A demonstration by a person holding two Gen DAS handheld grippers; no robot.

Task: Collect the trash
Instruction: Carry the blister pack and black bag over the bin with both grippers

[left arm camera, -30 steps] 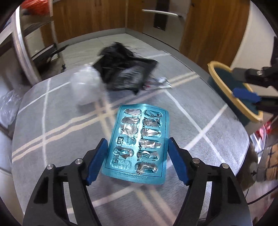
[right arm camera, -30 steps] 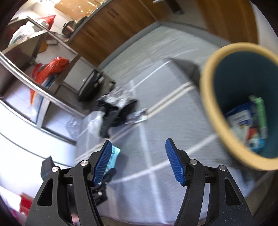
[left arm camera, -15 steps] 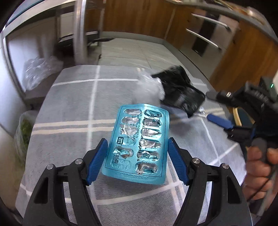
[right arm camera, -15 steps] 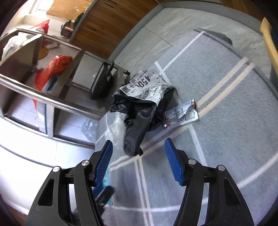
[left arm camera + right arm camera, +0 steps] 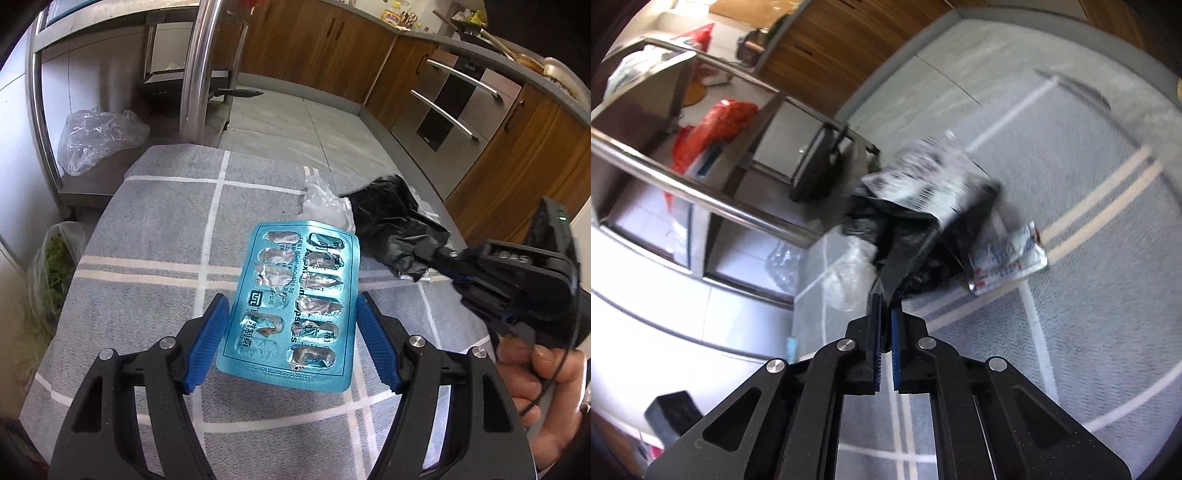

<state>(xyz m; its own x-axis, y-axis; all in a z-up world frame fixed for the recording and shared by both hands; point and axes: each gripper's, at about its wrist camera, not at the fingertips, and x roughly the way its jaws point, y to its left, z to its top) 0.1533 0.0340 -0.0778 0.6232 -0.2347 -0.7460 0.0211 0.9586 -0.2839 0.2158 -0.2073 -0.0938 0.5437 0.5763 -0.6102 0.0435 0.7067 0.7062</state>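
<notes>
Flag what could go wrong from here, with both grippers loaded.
1. The right gripper pinches only a corner of the black plastic bag; lifted, it may slip free or drag the crumpled clear plastic along.
2. The foil sachet lies against the bag and could be swept off the table.
3. The left gripper holds the blister pack by its edges; it could bow and pop out.

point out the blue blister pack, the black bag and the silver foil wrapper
blue blister pack (image 5: 291, 306), left wrist view, middle of its foil face
black bag (image 5: 388, 221), left wrist view, its crumpled middle
silver foil wrapper (image 5: 1008, 262), right wrist view, middle of its printed face
</notes>
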